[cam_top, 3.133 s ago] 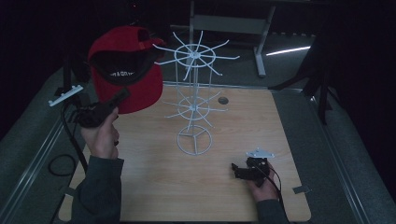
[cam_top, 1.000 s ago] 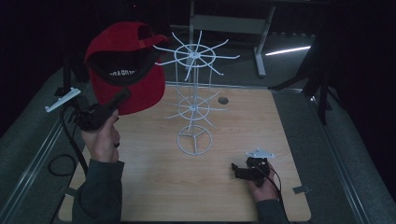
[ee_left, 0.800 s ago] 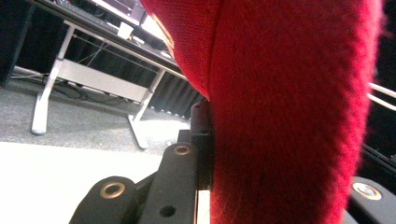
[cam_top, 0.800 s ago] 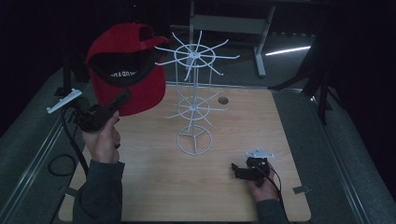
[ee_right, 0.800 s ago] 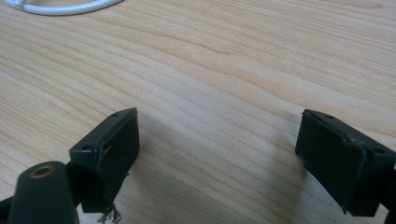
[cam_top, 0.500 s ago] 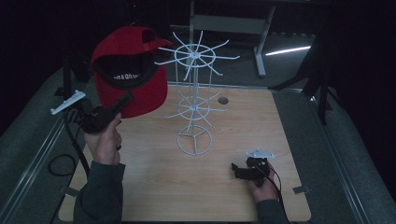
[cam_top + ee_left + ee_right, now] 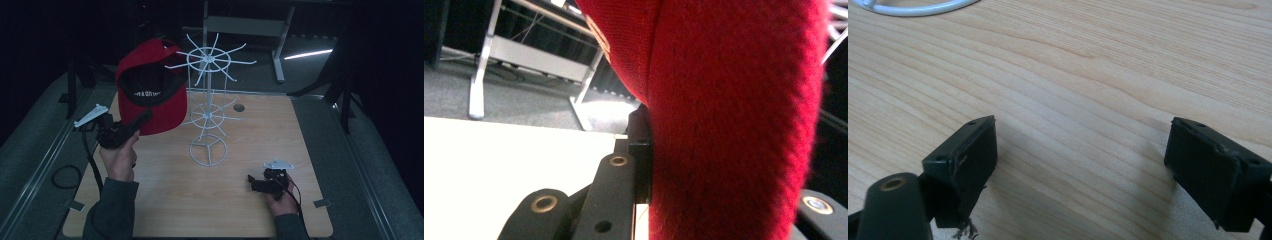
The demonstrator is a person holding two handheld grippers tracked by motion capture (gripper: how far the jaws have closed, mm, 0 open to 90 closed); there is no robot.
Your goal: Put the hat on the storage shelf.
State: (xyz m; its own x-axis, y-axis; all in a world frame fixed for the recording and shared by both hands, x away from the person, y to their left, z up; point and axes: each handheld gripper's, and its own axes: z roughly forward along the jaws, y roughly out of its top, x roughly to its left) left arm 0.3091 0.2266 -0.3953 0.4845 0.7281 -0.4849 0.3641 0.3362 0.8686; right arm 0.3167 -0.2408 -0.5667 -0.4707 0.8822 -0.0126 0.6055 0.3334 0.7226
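A red cap (image 7: 152,85) with a black inner band is held up in the air by its brim, my left gripper (image 7: 142,118) shut on it. The brim (image 7: 734,125) stands between the jaws in the left gripper view. The cap's crown sits right against the upper arms of a white wire rack (image 7: 210,105) that stands mid-table; whether they touch I cannot tell. My right gripper (image 7: 252,182) rests low on the wooden table (image 7: 260,135) at the front right, open, with bare wood between its pads (image 7: 968,155).
The rack's round base ring (image 7: 207,150) stands on the table centre, and its edge (image 7: 913,7) lies ahead of the right gripper. A small round hole (image 7: 239,107) marks the table's far side. Grey carpeted ledges flank the table; a metal desk frame (image 7: 245,25) stands behind.
My left gripper has carried the cap to the right and slightly up, bringing its crown against the rack's top arms. The right gripper has not moved.
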